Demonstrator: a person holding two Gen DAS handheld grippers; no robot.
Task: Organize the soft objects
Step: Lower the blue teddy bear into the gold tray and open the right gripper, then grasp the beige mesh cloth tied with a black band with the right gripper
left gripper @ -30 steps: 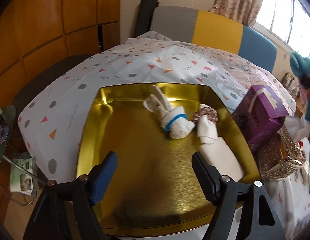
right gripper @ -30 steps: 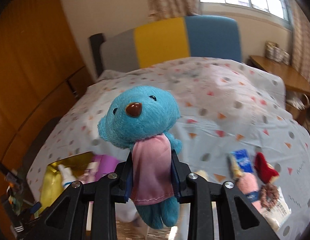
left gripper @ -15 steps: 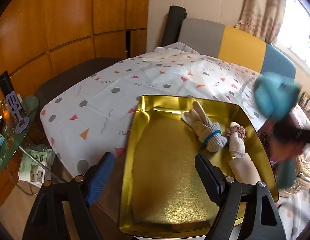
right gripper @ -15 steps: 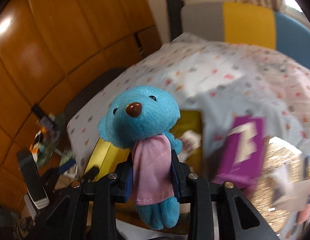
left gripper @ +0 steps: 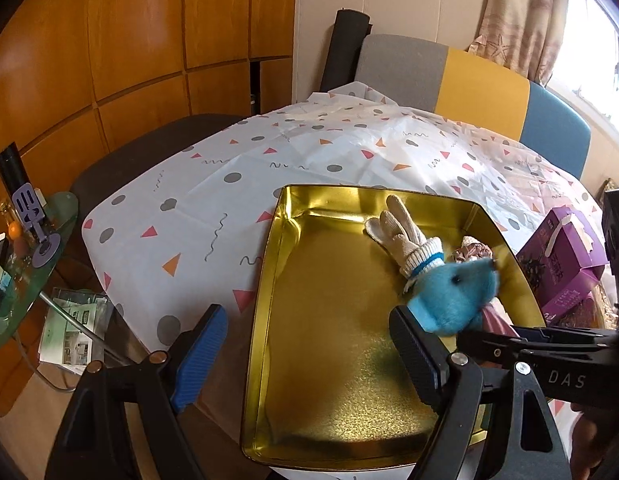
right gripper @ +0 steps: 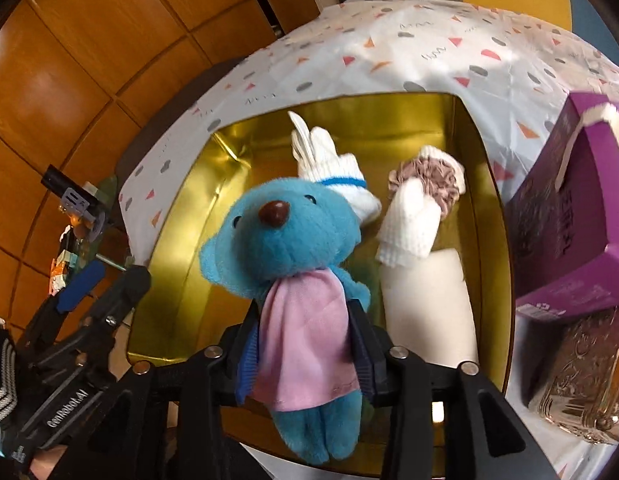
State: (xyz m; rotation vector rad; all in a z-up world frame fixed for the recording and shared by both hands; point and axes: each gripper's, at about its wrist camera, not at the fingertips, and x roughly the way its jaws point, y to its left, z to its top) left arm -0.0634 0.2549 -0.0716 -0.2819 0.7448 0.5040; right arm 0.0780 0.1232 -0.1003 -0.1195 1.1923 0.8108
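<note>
A blue teddy bear [right gripper: 285, 240] in a pink bib hangs low over the gold tin tray [right gripper: 177, 240], its body between the pads of my right gripper [right gripper: 305, 320]. The jaws are opening, and the pads still touch the bib's sides. In the left wrist view the bear [left gripper: 453, 300] is over the tray's [left gripper: 269, 280] right half. Beside it in the tray lie a white glove with a blue band [left gripper: 409, 240], a mauve scrunchie [right gripper: 429, 176], a small white knit piece [right gripper: 409, 224] and a cream roll [right gripper: 429, 312]. My left gripper [left gripper: 305, 320] stands open and empty above the tray's near left edge.
A purple box [right gripper: 569, 220] and an ornate gold box [right gripper: 581, 376] stand just right of the tray on the patterned tablecloth [left gripper: 329, 152]. A grey, yellow and blue chair back [left gripper: 469, 80] is behind the table. A cluttered glass side table [left gripper: 13, 288] is at the far left.
My right gripper carried the bear from over the open tablecloth leftward and down to just above the tray. Its jaws have widened a little. The left gripper drifted slightly left, still open.
</note>
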